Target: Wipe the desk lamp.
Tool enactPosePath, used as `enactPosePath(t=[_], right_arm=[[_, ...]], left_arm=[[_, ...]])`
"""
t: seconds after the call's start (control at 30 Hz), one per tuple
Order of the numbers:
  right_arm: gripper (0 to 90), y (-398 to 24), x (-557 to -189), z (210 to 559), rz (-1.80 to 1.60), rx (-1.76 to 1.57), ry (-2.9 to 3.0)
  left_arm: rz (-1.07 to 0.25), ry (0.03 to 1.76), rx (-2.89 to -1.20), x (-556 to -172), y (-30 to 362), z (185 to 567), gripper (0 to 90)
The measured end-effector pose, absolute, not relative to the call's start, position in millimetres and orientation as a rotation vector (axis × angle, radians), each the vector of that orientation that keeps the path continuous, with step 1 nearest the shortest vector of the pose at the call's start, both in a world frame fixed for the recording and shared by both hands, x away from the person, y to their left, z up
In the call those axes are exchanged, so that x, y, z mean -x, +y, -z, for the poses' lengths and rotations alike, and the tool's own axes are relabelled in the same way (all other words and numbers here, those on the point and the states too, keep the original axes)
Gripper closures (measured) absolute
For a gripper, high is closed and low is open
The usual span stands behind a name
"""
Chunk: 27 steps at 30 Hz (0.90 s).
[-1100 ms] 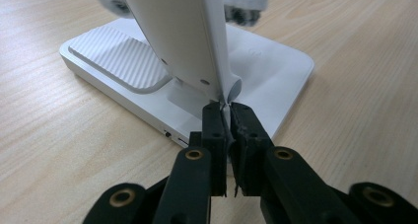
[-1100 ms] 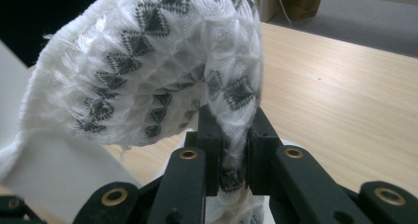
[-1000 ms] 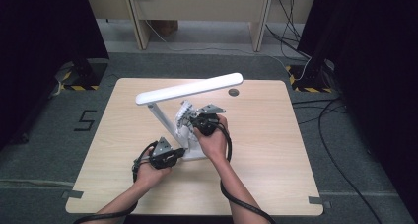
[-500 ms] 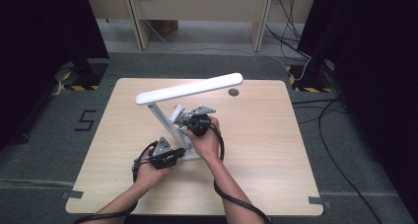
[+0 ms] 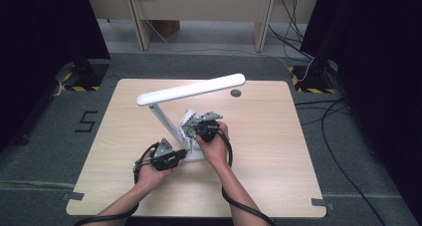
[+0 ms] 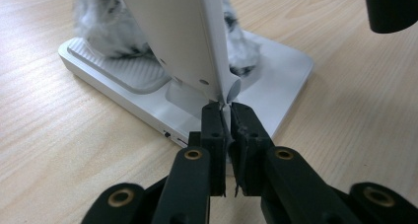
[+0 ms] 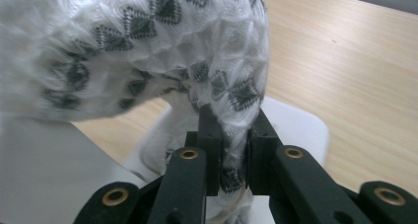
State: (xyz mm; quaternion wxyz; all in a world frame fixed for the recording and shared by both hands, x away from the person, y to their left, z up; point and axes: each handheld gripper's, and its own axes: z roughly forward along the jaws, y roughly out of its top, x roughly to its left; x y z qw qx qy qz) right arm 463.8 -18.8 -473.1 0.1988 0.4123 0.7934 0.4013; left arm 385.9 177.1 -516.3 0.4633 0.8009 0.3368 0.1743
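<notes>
A white desk lamp stands on the table, its flat base point(image 5: 195, 155) near the front middle, its arm point(image 5: 164, 120) slanting up and left to a long head bar point(image 5: 191, 89). My left gripper point(image 5: 180, 155) point(image 6: 226, 111) is shut on the thin lower edge of the lamp arm point(image 6: 182, 31), just above the base point(image 6: 276, 81). A white cloth point(image 5: 188, 119) point(image 7: 148, 41) with dark diamond patterning lies bunched against the arm over the base. My right gripper point(image 5: 195, 129) point(image 7: 231, 123) is shut on a fold of this cloth. A hand holds each gripper.
The wooden table point(image 5: 268, 151) has a small dark round disc point(image 5: 236, 92) behind the lamp head. Pale desk legs point(image 5: 137, 22) stand on the floor beyond it. Cables point(image 5: 318, 111) trail on the grey carpet to the right, and black curtains hang on both sides.
The right hand with the cloth has shifted slightly left and back again beside the lamp arm. The left hand and the lamp have stayed put.
</notes>
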Motion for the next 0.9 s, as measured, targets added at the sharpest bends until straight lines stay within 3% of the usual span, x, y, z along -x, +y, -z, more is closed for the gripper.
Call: enactPosePath(t=[0.43,0.63,0.9], right_arm=[[81.3,-78,-447,468,-1.036,-1.236,2.143],[81.3,-69,-428,450,-1.13,-1.187,2.178],[81.3,-41,-393,453,-1.183,-1.135,2.316]], left_arm=[[-0.421,0.828,-1.976,-385,177,515,81.6],[-0.427,0.833,-1.967,-383,181,512,80.9],[-0.446,0.854,-1.945,-382,194,507,80.8]])
